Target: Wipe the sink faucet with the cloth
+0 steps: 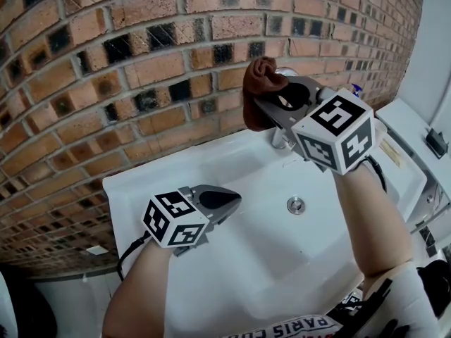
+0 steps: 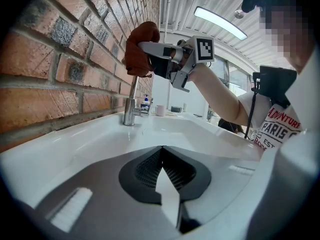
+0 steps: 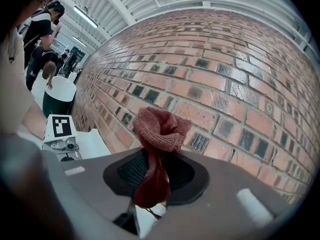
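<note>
A reddish-brown cloth (image 1: 259,90) is bunched in my right gripper (image 1: 271,94), which is shut on it and held up close to the brick wall, above the chrome faucet (image 1: 280,138). In the right gripper view the cloth (image 3: 157,149) sticks up between the jaws and hides the faucet. From the left gripper view the cloth (image 2: 139,49) hangs over the top of the faucet (image 2: 131,106); whether they touch I cannot tell. My left gripper (image 1: 229,201) hovers over the left part of the white sink (image 1: 176,182), jaws shut with nothing in them.
A brick wall (image 1: 127,69) runs right behind the sink. The drain (image 1: 297,205) lies in the basin below the faucet. A soap bottle (image 2: 145,103) and a cup (image 2: 160,110) stand farther along the counter. A white fixture (image 1: 416,146) stands at the right.
</note>
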